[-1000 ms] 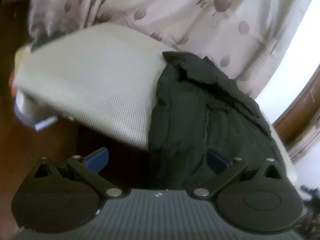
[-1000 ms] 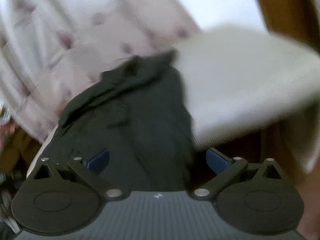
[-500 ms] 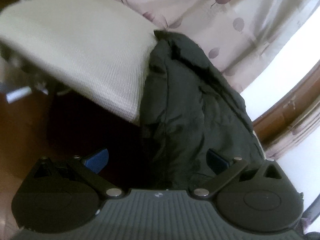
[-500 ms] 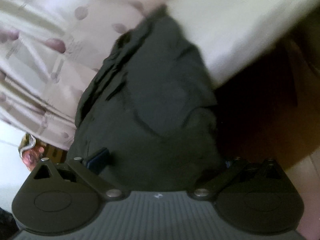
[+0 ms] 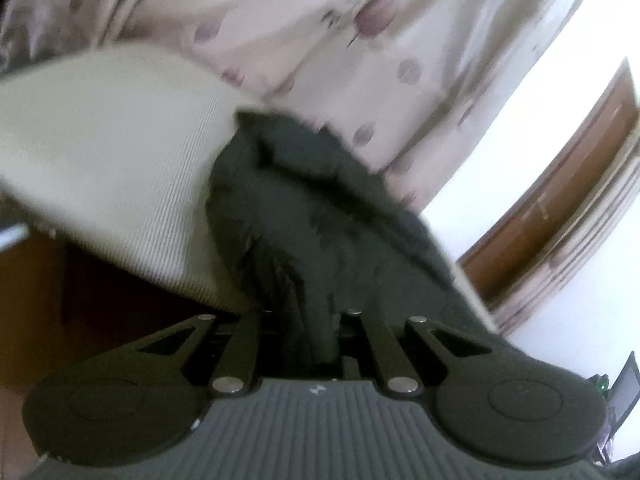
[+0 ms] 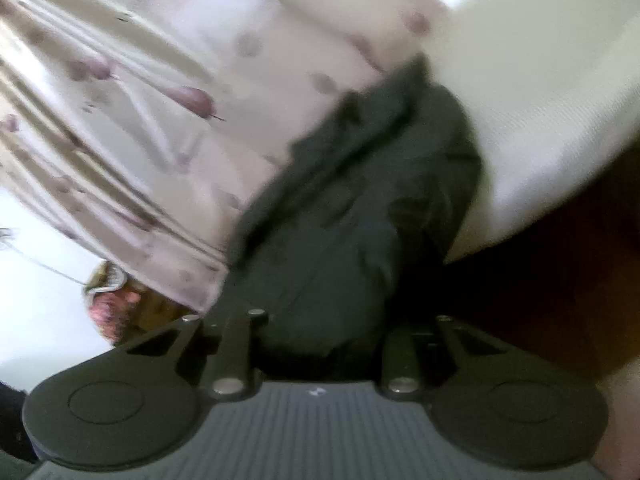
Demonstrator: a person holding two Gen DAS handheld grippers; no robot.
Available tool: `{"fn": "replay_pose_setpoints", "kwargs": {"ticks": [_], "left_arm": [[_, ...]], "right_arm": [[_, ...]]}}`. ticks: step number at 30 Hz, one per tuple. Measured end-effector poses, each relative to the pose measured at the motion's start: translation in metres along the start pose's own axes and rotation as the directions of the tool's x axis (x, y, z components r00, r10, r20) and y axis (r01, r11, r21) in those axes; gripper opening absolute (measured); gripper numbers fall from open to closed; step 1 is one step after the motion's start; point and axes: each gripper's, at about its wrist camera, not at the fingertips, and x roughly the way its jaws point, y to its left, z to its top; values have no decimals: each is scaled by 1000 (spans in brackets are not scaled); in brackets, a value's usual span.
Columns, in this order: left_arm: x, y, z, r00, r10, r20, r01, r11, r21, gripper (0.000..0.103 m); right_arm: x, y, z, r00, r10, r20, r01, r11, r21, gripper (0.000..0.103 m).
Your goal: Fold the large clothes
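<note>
A dark green garment point(image 5: 320, 208) lies crumpled over the edge of a cream ribbed cushion point(image 5: 112, 152). My left gripper point(image 5: 318, 328) is at the garment's near hem. Its jaws are closing, drawn in tight, with a narrow bunch of the dark fabric pinched between them. In the right wrist view the same garment point(image 6: 360, 200) hangs off the cream cushion point(image 6: 540, 100). My right gripper point(image 6: 320, 340) has its jaws closing on a thicker fold of the near edge. The pads of both grippers are hidden by the cloth.
A pale curtain with purple leaf prints point(image 5: 320, 20) hangs behind the cushion and also fills the left of the right wrist view, curtain point(image 6: 140, 100). Brown wooden floor point(image 5: 36, 288) lies below the cushion. A wooden door frame point(image 5: 560, 200) stands at the right.
Both grippers went from wide open, blue pads showing, to closed in on the garment's near edge. Both views have swung, and the picture is blurred with motion.
</note>
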Motion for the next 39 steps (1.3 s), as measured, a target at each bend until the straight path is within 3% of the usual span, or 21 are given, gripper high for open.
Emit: {"fn": "replay_pose_setpoints", "kwargs": {"ticks": [5, 10, 14, 17, 20, 21, 26, 32, 35, 37, 39], "left_arm": [[-36, -17, 5, 995, -41, 91, 41, 999, 8, 9], [-59, -30, 17, 975, -103, 197, 113, 993, -45, 9], [-52, -46, 46, 956, -113, 270, 140, 986, -85, 9], [-27, -57, 81, 953, -94, 288, 128, 986, -103, 9], [2, -67, 123, 959, -41, 281, 61, 996, -62, 10], [14, -67, 135, 968, -31, 250, 48, 997, -64, 10], [96, -55, 196, 980, 64, 190, -51, 996, -70, 15], [205, -28, 209, 967, 240, 90, -235, 970, -67, 19], [235, -8, 205, 963, 263, 55, -257, 961, -103, 23], [245, -5, 202, 959, 277, 56, -273, 959, -71, 25], [249, -4, 198, 959, 274, 70, -271, 961, -54, 36]], "right_arm": [[-18, 20, 3, 997, 73, 33, -73, 997, 0, 25], [-30, 34, 16, 990, 125, 67, -126, 992, 13, 25], [-25, 46, 48, 983, 149, 109, -148, 989, -20, 25], [-1, 45, 83, 980, 149, 129, -148, 989, -15, 25], [32, 41, 122, 984, 121, 127, -118, 993, -28, 25], [45, 38, 136, 986, 108, 123, -106, 994, -25, 25], [119, 13, 194, 996, 32, 85, -32, 999, 3, 25], [207, -37, 226, 994, -102, 25, 100, 992, 72, 26], [242, -61, 228, 988, -153, -11, 153, 982, 109, 27], [256, -73, 227, 986, -161, -29, 164, 976, 141, 28], [262, -82, 228, 989, -145, -25, 147, 971, 189, 31]]}}
